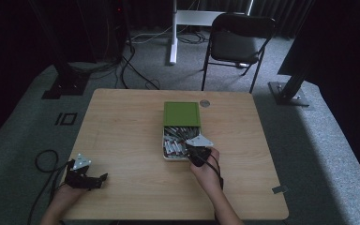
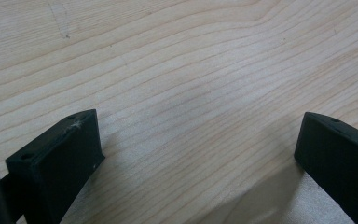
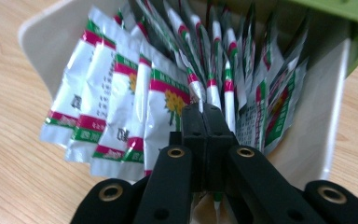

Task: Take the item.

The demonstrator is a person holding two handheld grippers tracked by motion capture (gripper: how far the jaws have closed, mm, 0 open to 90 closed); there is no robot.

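A white box (image 1: 164,151) with its green lid (image 1: 182,114) tipped back at the far end stands on the wooden table (image 1: 122,122), right of the middle. It holds several silver, red and green sachets (image 3: 121,102) standing in a row. My right gripper (image 3: 205,112) reaches into the box's near end from a hand at the table's front. Its jaws are pressed together on the edge of one sachet (image 3: 216,201) in the middle of the row. My left gripper (image 1: 96,180) rests at the table's front left corner, jaws wide apart over bare wood (image 2: 200,70).
A small round grey disc (image 1: 205,103) lies just beyond the lid's right corner. Behind the table stand a black folding chair (image 1: 236,44), a white post (image 1: 172,33) and black stand bases (image 1: 288,93) on grey carpet, with cables trailing at the left.
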